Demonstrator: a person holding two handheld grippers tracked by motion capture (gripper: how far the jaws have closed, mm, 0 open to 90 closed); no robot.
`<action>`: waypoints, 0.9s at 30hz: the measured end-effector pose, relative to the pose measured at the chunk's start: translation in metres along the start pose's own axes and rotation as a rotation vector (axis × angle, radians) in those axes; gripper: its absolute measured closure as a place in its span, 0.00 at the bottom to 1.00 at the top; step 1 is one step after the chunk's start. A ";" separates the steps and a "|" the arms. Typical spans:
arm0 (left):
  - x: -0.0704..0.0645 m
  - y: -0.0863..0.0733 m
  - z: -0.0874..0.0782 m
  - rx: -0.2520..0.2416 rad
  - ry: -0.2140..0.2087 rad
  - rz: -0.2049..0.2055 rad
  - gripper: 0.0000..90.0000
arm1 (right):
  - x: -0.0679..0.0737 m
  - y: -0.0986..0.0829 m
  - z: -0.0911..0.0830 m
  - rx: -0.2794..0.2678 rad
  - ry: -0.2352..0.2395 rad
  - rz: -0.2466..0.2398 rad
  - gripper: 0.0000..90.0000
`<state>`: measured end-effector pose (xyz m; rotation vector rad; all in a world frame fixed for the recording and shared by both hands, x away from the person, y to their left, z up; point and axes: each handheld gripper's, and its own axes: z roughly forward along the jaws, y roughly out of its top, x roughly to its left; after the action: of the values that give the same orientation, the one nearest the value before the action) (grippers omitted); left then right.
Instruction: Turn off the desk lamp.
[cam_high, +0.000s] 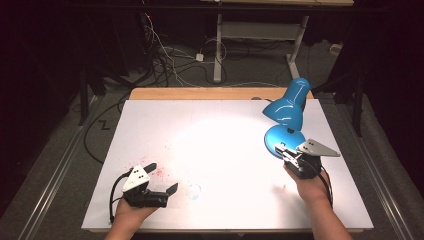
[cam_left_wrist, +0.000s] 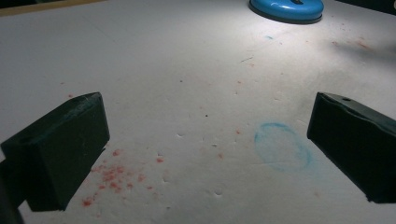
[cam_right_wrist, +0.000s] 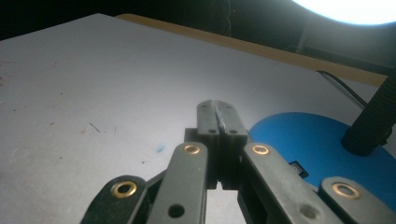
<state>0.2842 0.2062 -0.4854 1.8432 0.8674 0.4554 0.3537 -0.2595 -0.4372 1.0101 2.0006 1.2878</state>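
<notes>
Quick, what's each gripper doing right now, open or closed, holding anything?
Left gripper: open, holding nothing, over the white table.
Right gripper: closed, holding nothing, beside the blue lamp base.

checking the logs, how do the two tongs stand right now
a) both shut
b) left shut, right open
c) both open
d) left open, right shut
d: the left tongs have their jaws spread wide over the stained white table, while the right tongs are pressed together with nothing between them, beside the blue lamp's base.

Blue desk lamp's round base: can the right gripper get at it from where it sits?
Probably yes. The right gripper, jaws shut, sits at the edge of the blue desk lamp's round base with nothing between; it must open first.
</notes>
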 end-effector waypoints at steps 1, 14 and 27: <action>-0.001 0.000 -0.001 -0.010 0.016 0.019 0.00 | 0.000 0.001 0.002 0.000 -0.001 0.001 1.00; 0.002 0.000 0.000 -0.012 0.003 -0.004 0.00 | -0.018 0.000 0.018 0.027 -0.033 0.041 1.00; 0.005 -0.001 -0.004 -0.013 -0.010 -0.034 0.00 | -0.032 -0.001 0.026 0.078 -0.048 0.084 1.00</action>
<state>0.2849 0.2125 -0.4850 1.8145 0.8859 0.4291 0.3919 -0.2726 -0.4468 1.1624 2.0046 1.2241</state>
